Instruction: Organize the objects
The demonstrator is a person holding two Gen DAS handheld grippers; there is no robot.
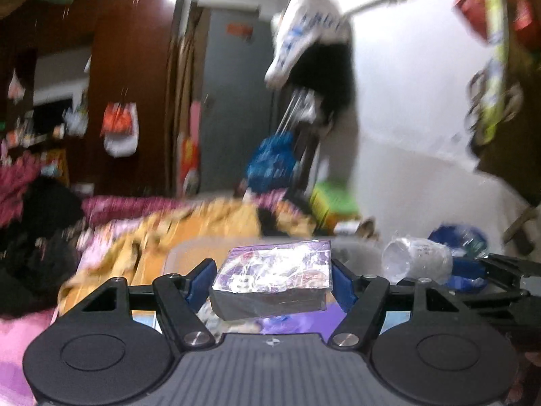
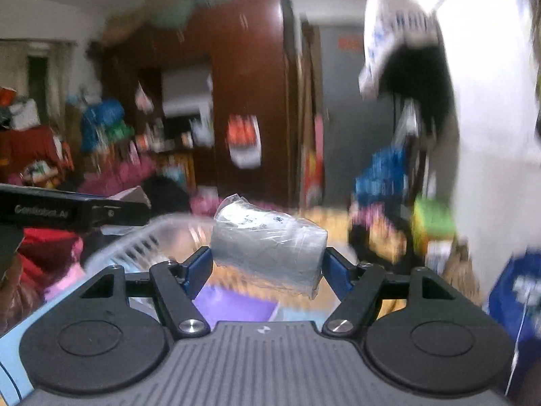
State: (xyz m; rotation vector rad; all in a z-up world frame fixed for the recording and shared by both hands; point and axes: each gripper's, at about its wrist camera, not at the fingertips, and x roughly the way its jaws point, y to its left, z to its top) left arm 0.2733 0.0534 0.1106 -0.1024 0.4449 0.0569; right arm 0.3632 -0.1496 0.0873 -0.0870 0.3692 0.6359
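My left gripper point(image 1: 272, 279) is shut on a flat purple box wrapped in clear film point(image 1: 274, 274) and holds it level in the air. My right gripper point(image 2: 268, 265) is shut on a white mug wrapped in clear plastic point(image 2: 267, 247), lying on its side between the blue pads. The same mug point(image 1: 417, 258) shows at the right of the left wrist view, with the right gripper's black frame point(image 1: 507, 267) beside it. The left gripper's black arm point(image 2: 67, 211) crosses the left of the right wrist view. Both views are blurred.
A translucent plastic basket point(image 2: 135, 242) lies below and left of the mug, its rim also below the box point(image 1: 189, 248). An orange patterned cloth point(image 1: 209, 223) covers the surface beyond. A purple sheet point(image 2: 236, 304) lies under the grippers. Bags and clothes hang along the wardrobe and wall.
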